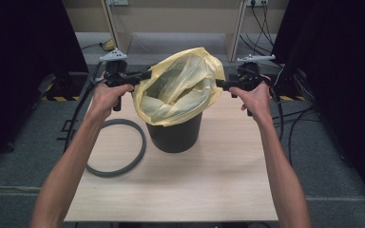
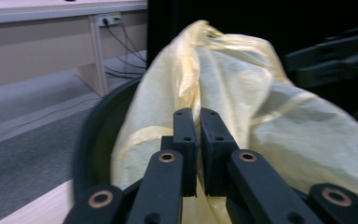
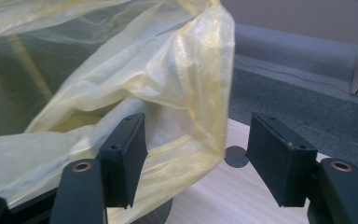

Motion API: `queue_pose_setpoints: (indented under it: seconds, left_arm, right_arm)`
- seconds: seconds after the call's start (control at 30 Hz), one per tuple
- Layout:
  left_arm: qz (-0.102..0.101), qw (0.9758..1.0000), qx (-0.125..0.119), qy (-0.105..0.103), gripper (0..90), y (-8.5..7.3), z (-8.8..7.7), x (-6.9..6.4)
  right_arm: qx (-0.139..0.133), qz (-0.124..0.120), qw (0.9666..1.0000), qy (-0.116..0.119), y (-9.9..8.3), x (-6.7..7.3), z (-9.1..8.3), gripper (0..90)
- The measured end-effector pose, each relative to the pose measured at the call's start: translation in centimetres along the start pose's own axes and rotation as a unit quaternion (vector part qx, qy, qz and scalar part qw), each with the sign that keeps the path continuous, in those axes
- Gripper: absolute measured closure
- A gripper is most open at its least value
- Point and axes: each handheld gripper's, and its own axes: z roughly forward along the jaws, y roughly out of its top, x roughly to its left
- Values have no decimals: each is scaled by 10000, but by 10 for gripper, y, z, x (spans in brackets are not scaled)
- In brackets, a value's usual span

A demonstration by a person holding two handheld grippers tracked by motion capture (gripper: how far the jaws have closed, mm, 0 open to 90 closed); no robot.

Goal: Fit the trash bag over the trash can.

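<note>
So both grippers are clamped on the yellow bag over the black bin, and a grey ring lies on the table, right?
Not quite: in the right gripper view the right gripper stands open beside the yellow bag. The left gripper is clamped on it, and the grey ring lies on the table.

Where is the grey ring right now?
In the high view, the grey ring lies flat on the table's left side, just left of the black bin, under the left forearm.

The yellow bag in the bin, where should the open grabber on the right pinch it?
On the loose top edge of the yellow bag, coming in from the bin's right side. There the plastic stands up in a thin fold above the rim, and the open right gripper already sits beside it. The left gripper pinches the opposite edge the same way.
</note>
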Motion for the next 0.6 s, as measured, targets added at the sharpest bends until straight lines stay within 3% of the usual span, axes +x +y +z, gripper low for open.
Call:
queue_pose_setpoints:
  seconds: [0.27, 0.4, 0.6]
  left_arm:
    - [-293, 9992, -35, 253, 865, -11, -13, 27]
    - [-425, 9985, -42, 342, 865, -19, -17, 37]
    - [-448, 9976, 47, 524, 866, -30, -23, 51]
  right_arm:
    - [-216, -211, 9992, 267, 0, 25, -16, 433]
    - [-95, -253, 9992, 304, -1, 32, -9, 447]
    - [-52, -139, 9992, 364, -2, 32, 1, 468]
